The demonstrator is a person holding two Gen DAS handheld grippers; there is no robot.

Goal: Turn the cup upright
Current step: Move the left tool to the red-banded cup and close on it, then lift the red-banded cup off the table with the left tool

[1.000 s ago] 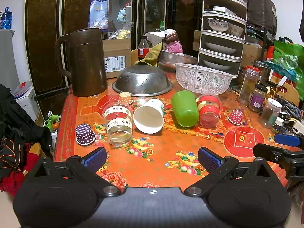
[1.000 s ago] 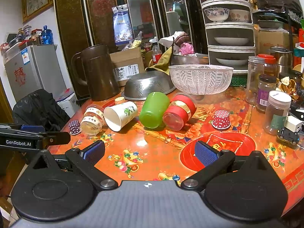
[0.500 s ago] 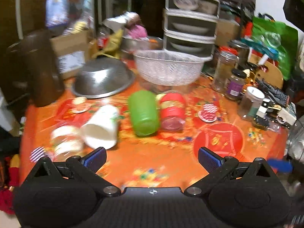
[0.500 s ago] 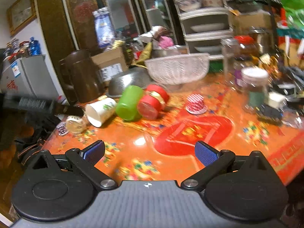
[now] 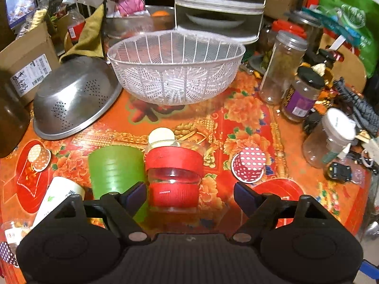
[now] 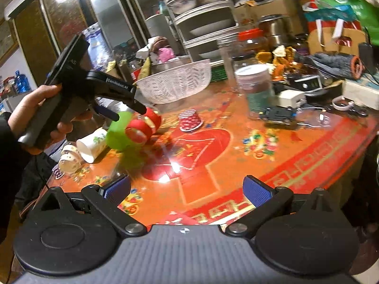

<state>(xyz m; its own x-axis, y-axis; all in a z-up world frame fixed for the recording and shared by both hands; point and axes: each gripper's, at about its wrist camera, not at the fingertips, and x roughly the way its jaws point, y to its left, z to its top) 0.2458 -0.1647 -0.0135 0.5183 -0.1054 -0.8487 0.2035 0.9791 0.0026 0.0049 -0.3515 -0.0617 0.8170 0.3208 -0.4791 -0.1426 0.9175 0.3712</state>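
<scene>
A clear cup with red bands (image 5: 174,177) lies on its side on the orange patterned table, its mouth toward me. A green cup (image 5: 116,170) lies on its side touching its left. A white paper cup (image 5: 59,196) lies further left. My left gripper (image 5: 189,195) is open, its fingers on either side of the red-banded cup's mouth end, not touching it. The right wrist view shows that left gripper (image 6: 129,111) over the green cup (image 6: 118,132) and red-banded cup (image 6: 142,127). My right gripper (image 6: 187,190) is open and empty above the table's near part.
A white mesh basket (image 5: 176,68) and an upturned steel colander (image 5: 73,99) stand behind the cups. A red dotted paper cup (image 5: 248,164) sits to the right. Glass jars (image 5: 300,94) crowd the right side. A dish rack (image 5: 218,7) stands at the back.
My left gripper has moved forward and right, from the table's front edge to around the red-banded cup. My right gripper has swung right and tilted.
</scene>
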